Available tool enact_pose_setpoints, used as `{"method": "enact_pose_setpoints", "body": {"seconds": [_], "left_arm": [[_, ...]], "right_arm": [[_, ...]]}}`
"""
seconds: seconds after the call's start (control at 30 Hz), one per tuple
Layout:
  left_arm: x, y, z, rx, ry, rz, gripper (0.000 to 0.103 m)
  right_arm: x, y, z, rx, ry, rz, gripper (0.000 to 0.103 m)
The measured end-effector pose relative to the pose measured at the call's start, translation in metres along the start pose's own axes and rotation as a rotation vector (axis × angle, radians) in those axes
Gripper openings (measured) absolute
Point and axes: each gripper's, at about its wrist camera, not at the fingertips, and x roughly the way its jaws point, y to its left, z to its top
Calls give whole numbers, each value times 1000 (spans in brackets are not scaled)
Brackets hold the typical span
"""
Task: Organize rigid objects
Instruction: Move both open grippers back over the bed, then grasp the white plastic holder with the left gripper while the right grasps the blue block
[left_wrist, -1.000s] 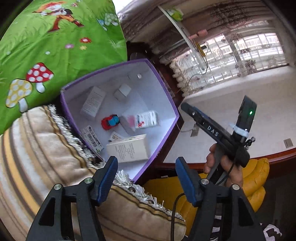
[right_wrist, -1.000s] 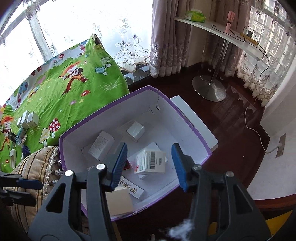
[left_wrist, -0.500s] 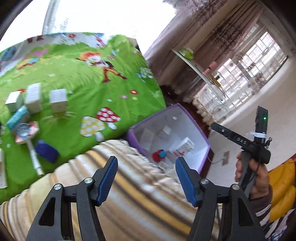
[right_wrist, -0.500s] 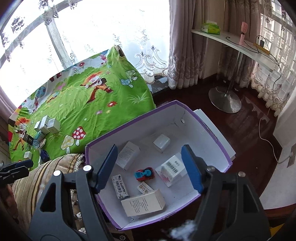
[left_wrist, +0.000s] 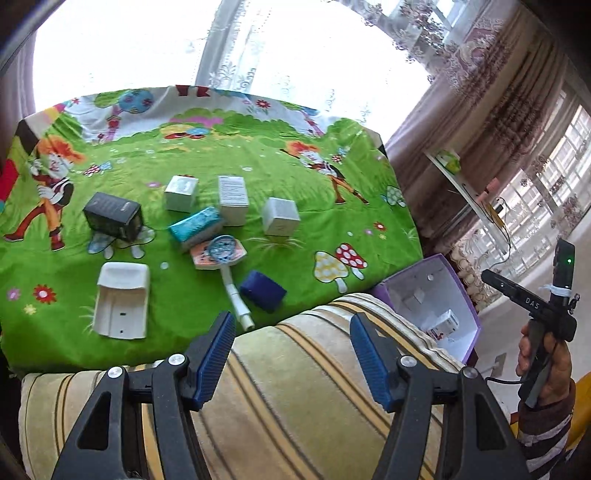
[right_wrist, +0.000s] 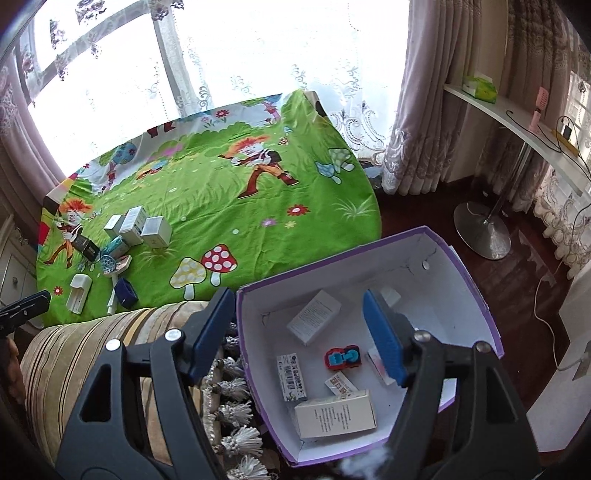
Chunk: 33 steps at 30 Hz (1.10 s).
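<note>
Left gripper (left_wrist: 293, 354): jaws apart, nothing between them, above a striped cushion (left_wrist: 295, 406). Beyond, on the green sheet (left_wrist: 221, 155): a navy block (left_wrist: 263, 291), white boxes (left_wrist: 232, 199), a black box (left_wrist: 112, 216), perhaps a strainer (left_wrist: 221, 248). Right gripper (right_wrist: 299, 334): jaws wide, nothing held, over the purple box (right_wrist: 480, 295), which holds a toy car (right_wrist: 343, 357) and cartons (right_wrist: 334, 413).

Scattered on the green cartoon-print cloth (left_wrist: 229, 155): several small cardboard boxes (left_wrist: 232, 199), left of the purple-rimmed white cardboard box (right_wrist: 476, 291). Inside it, a small red-and-blue toy car (right_wrist: 342, 357) among packets. In front, a striped fringed cushion (left_wrist: 295, 398).
</note>
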Motion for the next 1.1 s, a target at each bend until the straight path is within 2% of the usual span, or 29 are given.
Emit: {"method": "enact_pose_setpoints", "body": {"seconds": [0.33,0.47,0.5,0.63,0.8,0.93,1.1], "left_arm": [[-14,63,-2,-105,-4,107,65],[-5,79,6,-102,27,195,66],[-1,83,8,-104,44,214,67],[20,101,19,-114,108,273,84],[47,123,33,-160,147,291,85],[59,134,34,-190,172,291,85],[69,136,37,-179,208,306,85]], "right_arm": [[11,60,11,-106,17,77,75],[21,89,20,-132,39,125,75],[25,98,23,-149,44,133,75],[41,146,32,-241,58,167,75],[80,201,37,-332,140,247,78],[111,231,33,-405,209,250,78],[127,255,36,-474,247,229,78]]}}
